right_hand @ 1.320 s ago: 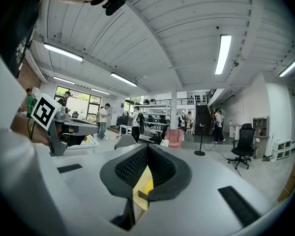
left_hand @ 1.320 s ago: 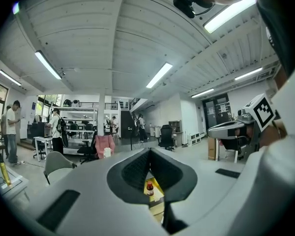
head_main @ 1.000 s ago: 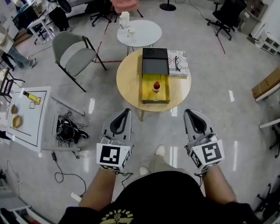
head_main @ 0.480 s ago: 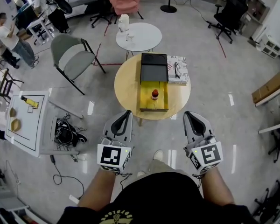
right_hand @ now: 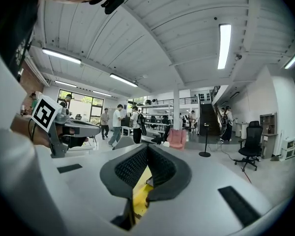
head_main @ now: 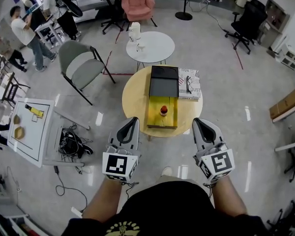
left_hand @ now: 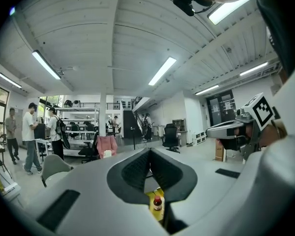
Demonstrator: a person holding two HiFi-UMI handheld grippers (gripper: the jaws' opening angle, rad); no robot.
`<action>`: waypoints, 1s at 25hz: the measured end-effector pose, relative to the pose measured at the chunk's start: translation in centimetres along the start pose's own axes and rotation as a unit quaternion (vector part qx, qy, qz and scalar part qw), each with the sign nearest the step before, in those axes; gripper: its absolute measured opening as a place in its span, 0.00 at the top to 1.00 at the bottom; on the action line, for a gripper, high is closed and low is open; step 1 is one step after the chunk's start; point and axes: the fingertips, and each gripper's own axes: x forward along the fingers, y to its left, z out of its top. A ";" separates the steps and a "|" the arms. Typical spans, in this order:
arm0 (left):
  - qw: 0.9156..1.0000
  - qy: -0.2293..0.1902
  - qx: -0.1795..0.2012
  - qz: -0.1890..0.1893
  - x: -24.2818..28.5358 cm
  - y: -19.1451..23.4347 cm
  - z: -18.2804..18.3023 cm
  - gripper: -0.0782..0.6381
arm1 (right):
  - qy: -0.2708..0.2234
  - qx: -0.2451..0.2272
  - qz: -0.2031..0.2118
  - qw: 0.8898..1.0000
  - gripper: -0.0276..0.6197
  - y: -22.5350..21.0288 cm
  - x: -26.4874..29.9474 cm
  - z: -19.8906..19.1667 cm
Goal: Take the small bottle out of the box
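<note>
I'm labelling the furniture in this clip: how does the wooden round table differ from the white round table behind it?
The wooden round table is tan; the white round table is white. The wooden round table stands nearer the person, the white round table beyond it. The wooden one bears the open yellow box with the small bottle; the white one bears a white container. Both have round tops.

Black T-shirt (head_main: 162, 205), yellow print (head_main: 123, 228), grey left tool (head_main: 132, 119), grey right tool (head_main: 197, 120)
</note>
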 end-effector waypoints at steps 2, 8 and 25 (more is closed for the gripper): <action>1.000 -0.002 0.002 0.006 0.8 -0.1 0.5 0.87 | -0.002 -0.002 0.008 1.000 0.93 -0.8 0.5 0.2; 1.000 -0.004 0.003 0.019 2.5 -0.4 1.0 0.87 | -0.002 -0.003 0.031 1.000 0.93 -2.3 1.9 0.2; 1.000 0.012 0.015 0.015 3.9 0.7 0.9 0.87 | 0.001 0.009 0.036 0.999 0.93 -2.9 3.9 0.3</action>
